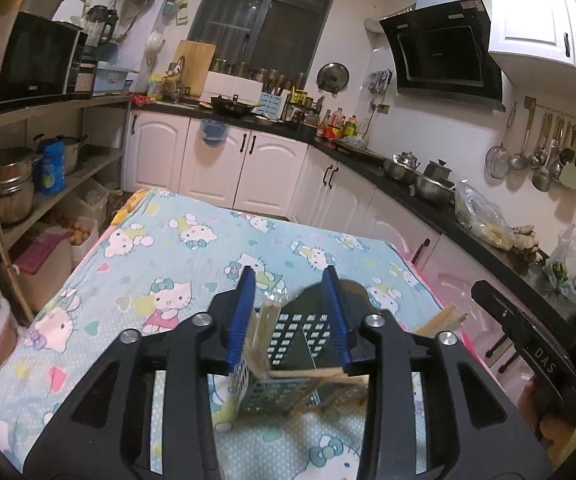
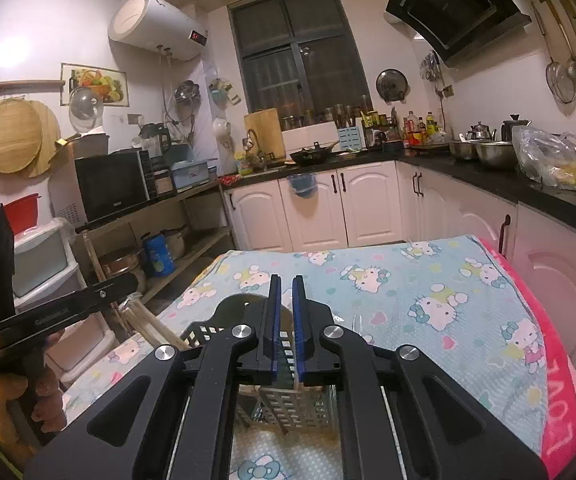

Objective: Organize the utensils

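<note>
A perforated utensil holder with a dark handle stands on the Hello Kitty cloth, right under both grippers. Wooden chopsticks stick up in its left part, and more wooden sticks lie across it. My left gripper is open, its blue fingers astride the holder with the chopsticks beside the left pad. In the right wrist view the holder sits below my right gripper, whose blue pads are nearly together with nothing between them. Chopstick ends poke out at its left.
The cloth-covered table stretches ahead, with a pink towel edge on its right. White cabinets and a dark counter with pots and bags run along the right. Shelves with a microwave and pots stand at the left.
</note>
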Available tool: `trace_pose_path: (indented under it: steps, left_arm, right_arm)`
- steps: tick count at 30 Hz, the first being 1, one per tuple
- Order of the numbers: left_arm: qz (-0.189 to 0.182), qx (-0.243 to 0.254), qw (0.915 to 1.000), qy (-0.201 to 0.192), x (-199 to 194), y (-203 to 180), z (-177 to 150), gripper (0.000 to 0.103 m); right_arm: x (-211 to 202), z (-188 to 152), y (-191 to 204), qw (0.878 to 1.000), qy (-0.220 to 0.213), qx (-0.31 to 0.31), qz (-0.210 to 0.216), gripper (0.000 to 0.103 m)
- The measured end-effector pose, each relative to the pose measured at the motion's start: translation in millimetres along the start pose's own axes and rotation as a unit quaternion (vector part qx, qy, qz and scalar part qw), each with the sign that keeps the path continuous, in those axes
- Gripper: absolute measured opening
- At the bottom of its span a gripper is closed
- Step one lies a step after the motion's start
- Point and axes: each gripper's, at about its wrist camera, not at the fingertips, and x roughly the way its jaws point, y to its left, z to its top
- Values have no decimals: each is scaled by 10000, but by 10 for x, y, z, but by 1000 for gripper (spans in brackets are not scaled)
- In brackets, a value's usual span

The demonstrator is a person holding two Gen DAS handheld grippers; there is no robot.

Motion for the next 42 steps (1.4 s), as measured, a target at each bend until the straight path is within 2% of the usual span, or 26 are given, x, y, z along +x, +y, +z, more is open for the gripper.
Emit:
trace_pose_path:
  steps: [5,17,24,29,32,40,42]
  left_arm:
    - [-61,-33,10000,18,-140,16,-34,35]
    - [-198,28,9993,306,-371,-24,-213,52]
    - [-155,85,9985,511,-457,-14,-427,57]
    - [-100,81,9977,669,-485,26,-594,58]
    - [-82,56,9971,757,-489,48,-704,63]
    - [-10,32,9960,893,-517,84,-907,67]
    - [12,39,9958,911,-530,85,-939,68]
  right_arm:
    - [-134,-42,23,10000,1,-64,11,12]
    - [-423,-112,145,9998,119,-142,102,27]
    - [-588,-278,199,9993,282,-163,180,38]
    - [-627,-424,232,9986,447,-233,162,43]
    - [-647,-539,245,9979,568,-279,145,45]
    - [-680,-770,274,9964,769,-336,88,53]
    - [-700,-814,283,9964,768,-365,36,58]
